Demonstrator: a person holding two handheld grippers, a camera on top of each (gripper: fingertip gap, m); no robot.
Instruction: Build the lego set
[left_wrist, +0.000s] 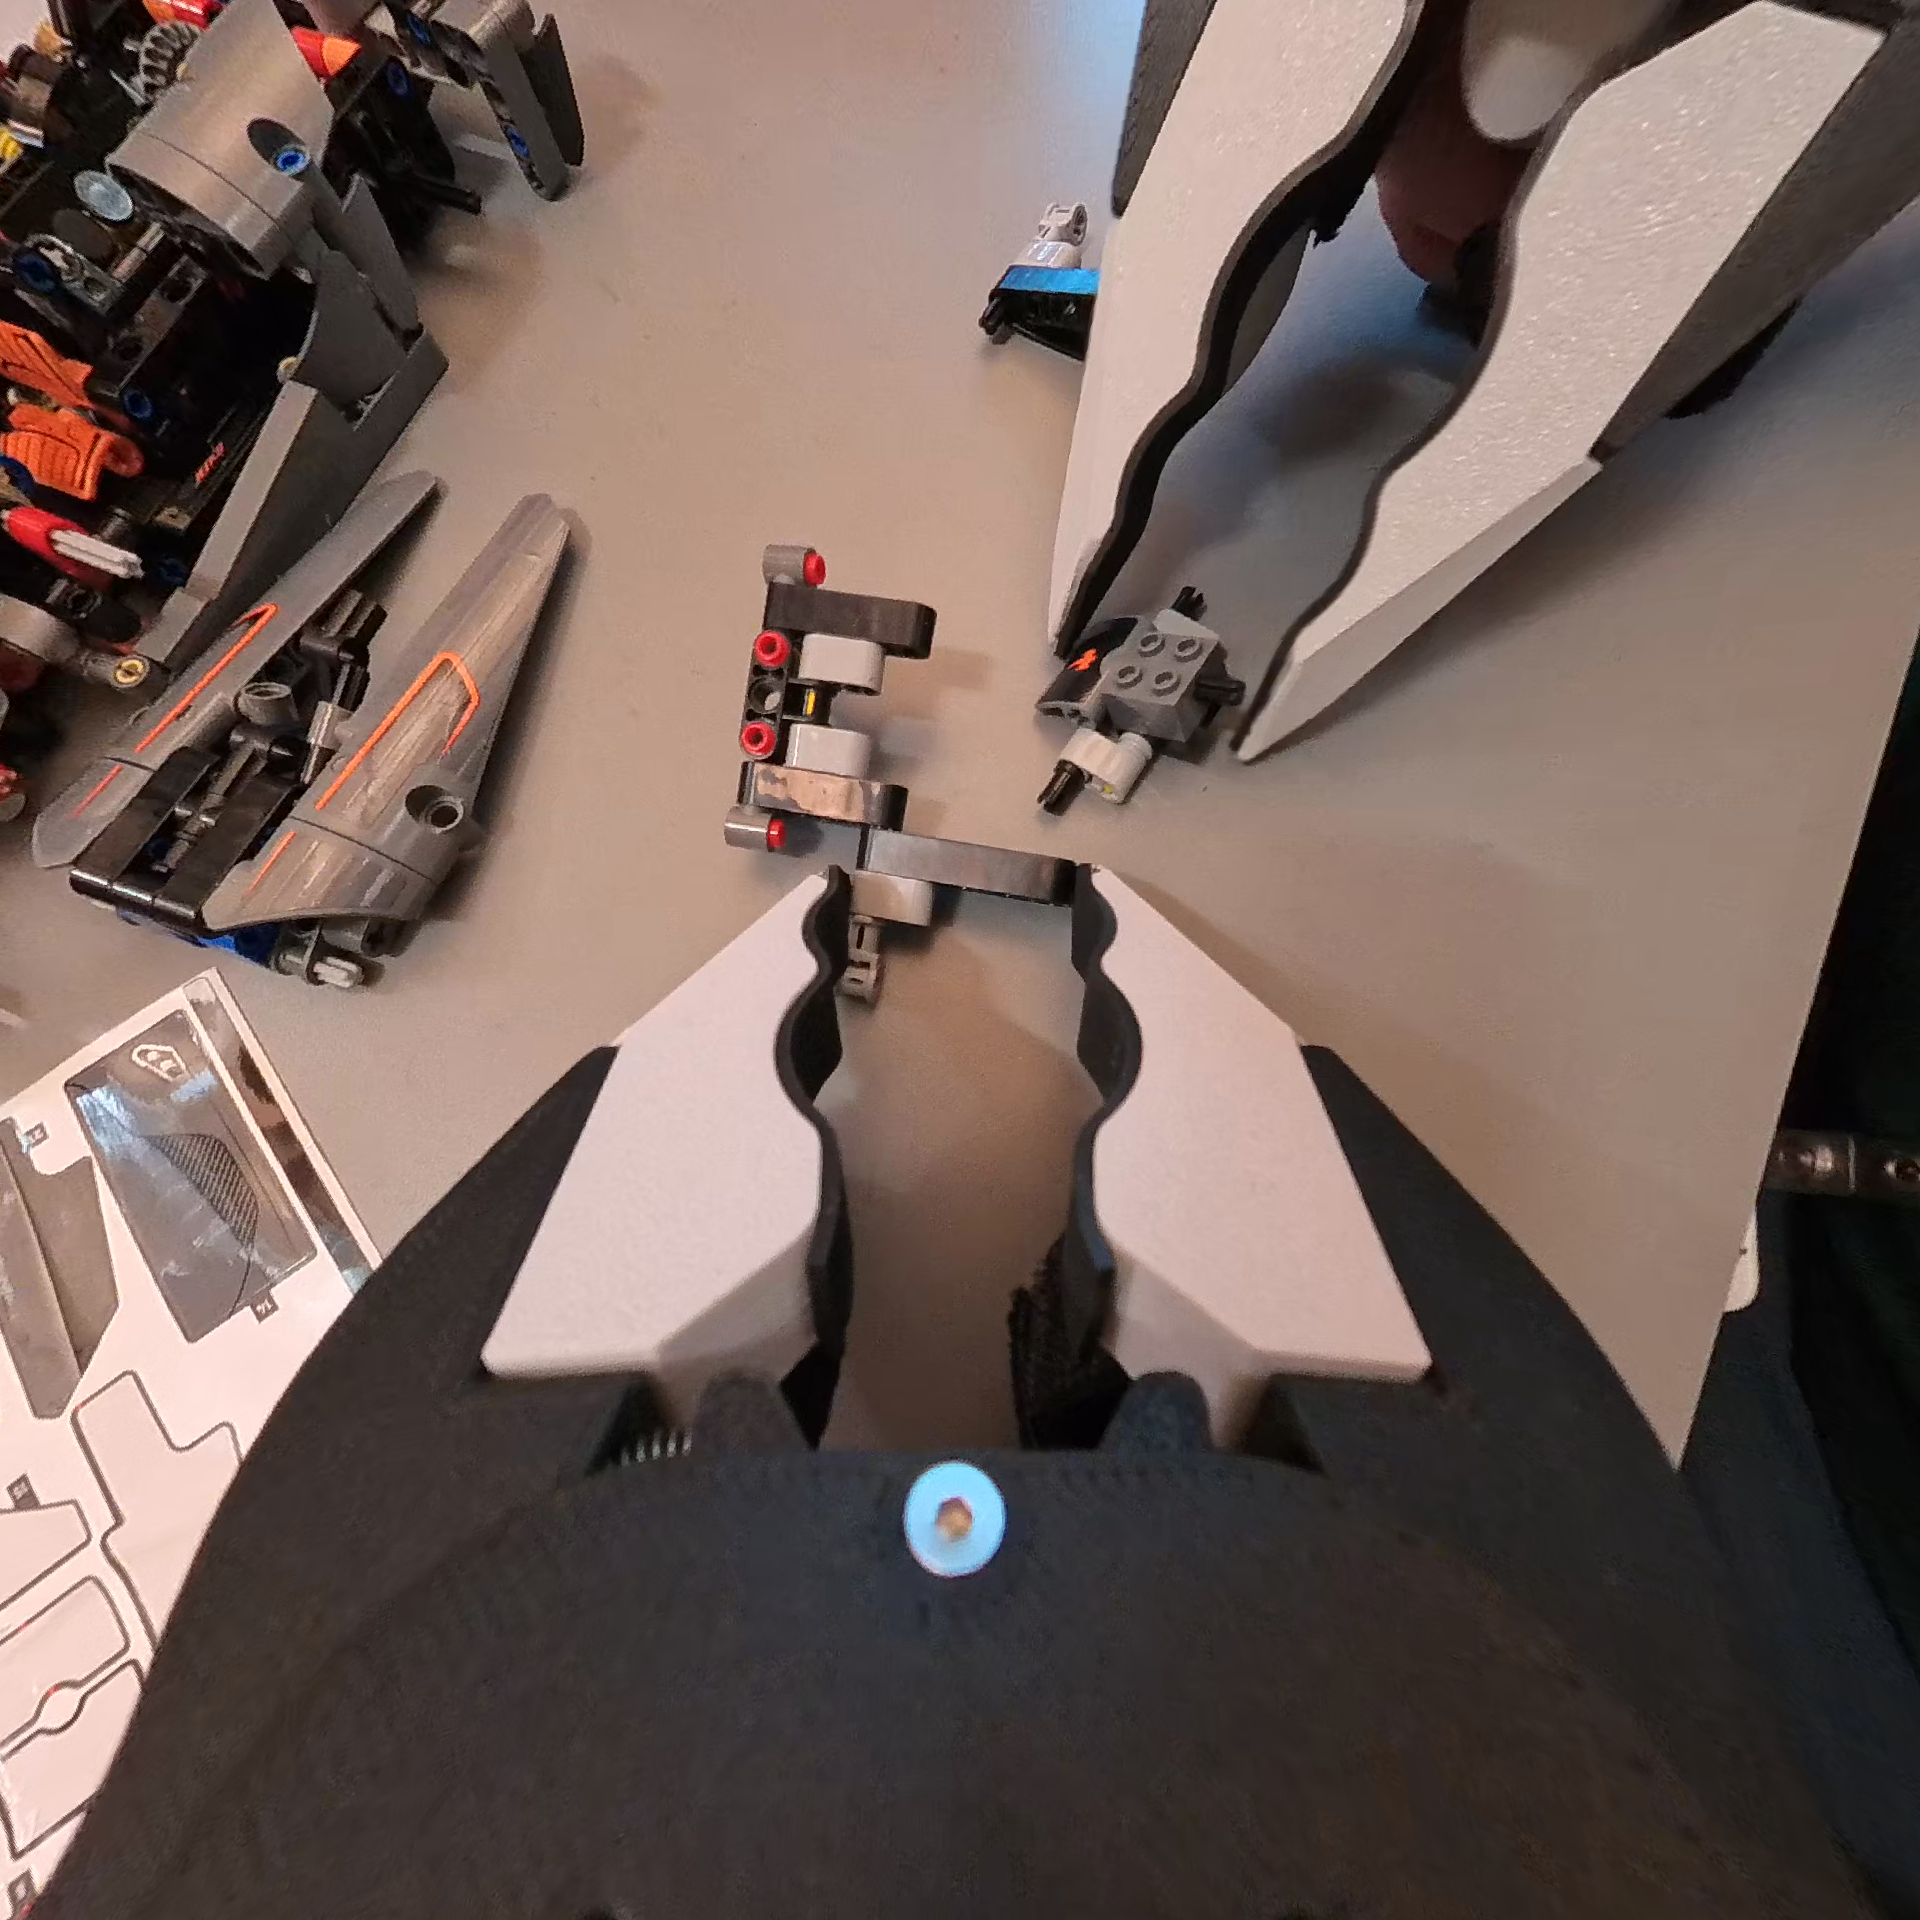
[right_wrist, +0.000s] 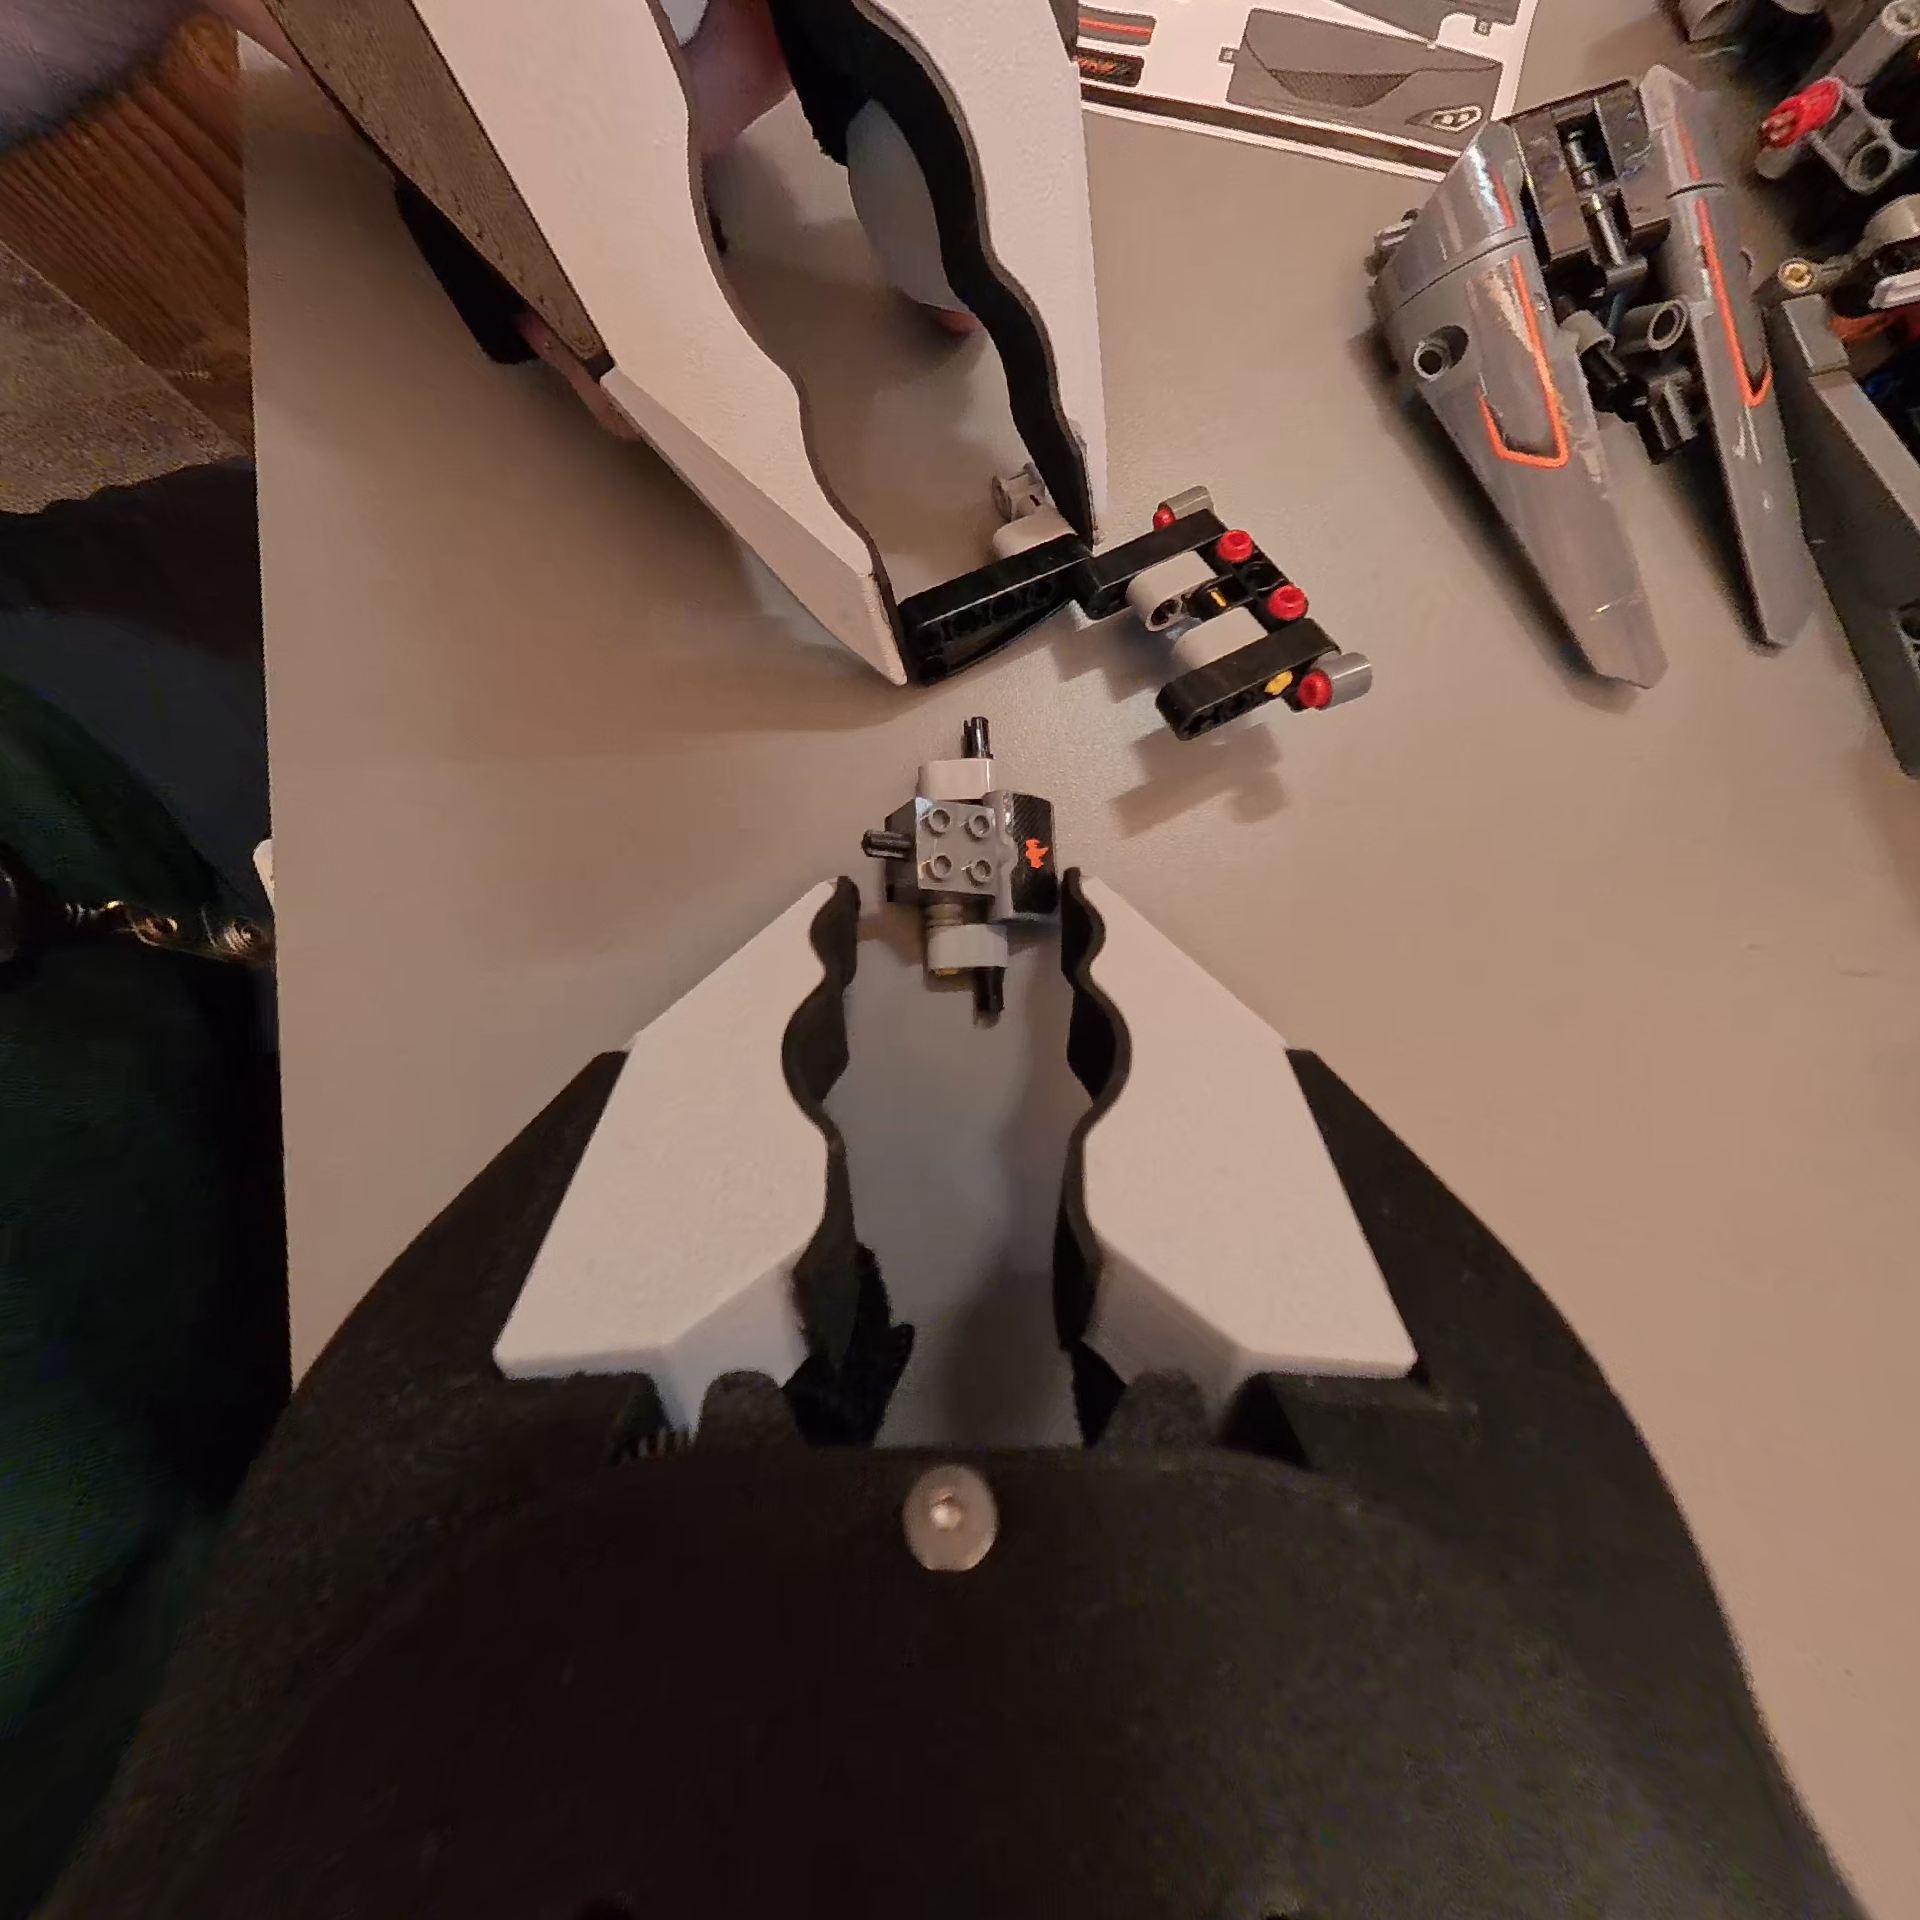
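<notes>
While the left tongs (left_wrist: 951, 883) pinch the black beam (left_wrist: 966, 864), right tongs (right_wrist: 956, 894) (parted) straddle the studded block (right_wrist: 961, 847).

Warm, moderate indoor light falls on the grey table (left_wrist: 1403, 935) from above; soft-edged shadows pool beneath the small black-and-grey lego assemblies at frame centre in both wrist views; glare streaks the glossy grey wing panels (left_wrist: 416, 748) at centre left of the left wrist view; wide-angle distortion bows the table edge at the right of that view and the left of the right wrist view; the black gripper bodies along the bottom are soft and out of focus; corners darken.
</notes>
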